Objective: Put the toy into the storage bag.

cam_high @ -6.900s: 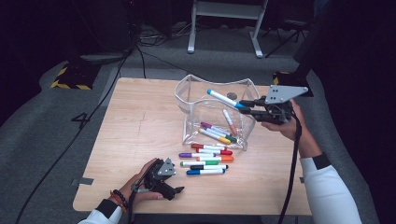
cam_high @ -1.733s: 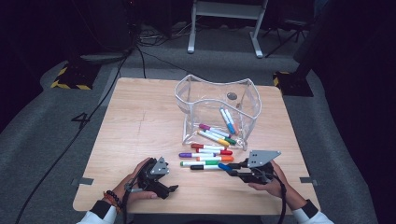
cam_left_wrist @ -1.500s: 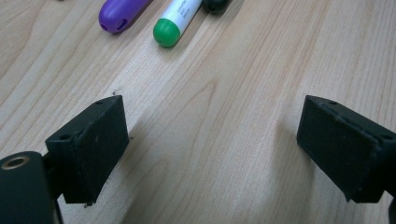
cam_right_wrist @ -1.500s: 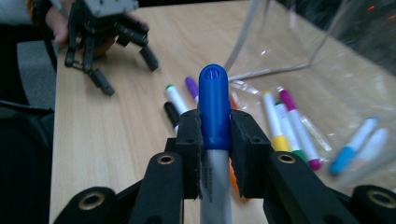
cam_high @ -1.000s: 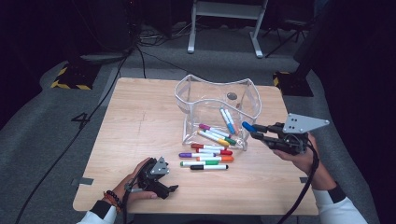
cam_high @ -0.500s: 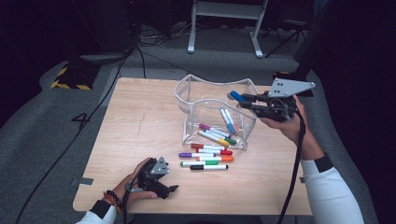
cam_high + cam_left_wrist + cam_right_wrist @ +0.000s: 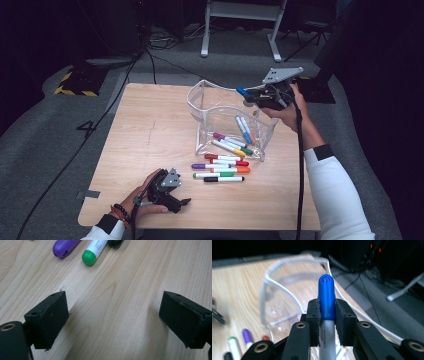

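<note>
Both grippers are black. The right gripper carries a grey three-cornered plate on top, brass-coloured rivets at its linkage, and a black cable trailing behind along a white sleeve with a dark cuff. The left gripper has blocky square pads; behind it sit a beaded bracelet and a white cuff.
</note>
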`<state>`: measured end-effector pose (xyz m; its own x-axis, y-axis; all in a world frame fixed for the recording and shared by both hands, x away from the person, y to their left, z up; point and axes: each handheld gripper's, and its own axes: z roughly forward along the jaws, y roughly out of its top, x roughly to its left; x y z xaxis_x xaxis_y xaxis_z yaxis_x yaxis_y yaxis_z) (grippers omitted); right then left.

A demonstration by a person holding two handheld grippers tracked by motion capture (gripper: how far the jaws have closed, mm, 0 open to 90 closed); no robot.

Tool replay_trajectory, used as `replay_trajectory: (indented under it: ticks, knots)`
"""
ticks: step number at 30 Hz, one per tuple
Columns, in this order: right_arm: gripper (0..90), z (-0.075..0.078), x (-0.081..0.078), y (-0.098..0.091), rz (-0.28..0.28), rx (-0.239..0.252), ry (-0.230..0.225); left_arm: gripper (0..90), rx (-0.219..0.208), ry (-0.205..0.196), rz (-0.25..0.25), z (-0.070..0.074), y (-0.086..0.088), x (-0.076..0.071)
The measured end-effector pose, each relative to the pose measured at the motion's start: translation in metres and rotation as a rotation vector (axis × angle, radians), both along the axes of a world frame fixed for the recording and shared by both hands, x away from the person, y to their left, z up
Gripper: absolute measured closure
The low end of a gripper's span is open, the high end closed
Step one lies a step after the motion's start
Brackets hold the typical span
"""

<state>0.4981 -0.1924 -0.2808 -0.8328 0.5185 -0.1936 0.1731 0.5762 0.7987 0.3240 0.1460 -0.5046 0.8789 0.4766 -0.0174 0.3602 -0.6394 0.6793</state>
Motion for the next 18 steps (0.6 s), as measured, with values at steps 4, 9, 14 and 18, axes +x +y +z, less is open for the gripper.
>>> replay_trajectory:
  ticks: [4, 9, 14, 18]
  knots:
    - [74.8, -0.014, 0.015, 0.004, -0.037, -0.035, 0.043, 9.1, 0.0, 0.0, 0.0, 0.0, 0.0, 0.0]
    - [74.8, -0.028, 0.026, 0.013, -0.074, -0.106, 0.086, 9.1, 0.0, 0.0, 0.0, 0.0, 0.0, 0.0]
    - [74.7, -0.035, 0.031, 0.015, -0.063, -0.193, 0.159, 9.2, 0.0, -0.001, -0.001, 0.0, 0.0, 0.0]
    - [74.7, -0.039, 0.03, 0.02, -0.036, -0.254, 0.187, 9.2, 0.0, 0.0, -0.001, 0.0, 0.0, 0.0]
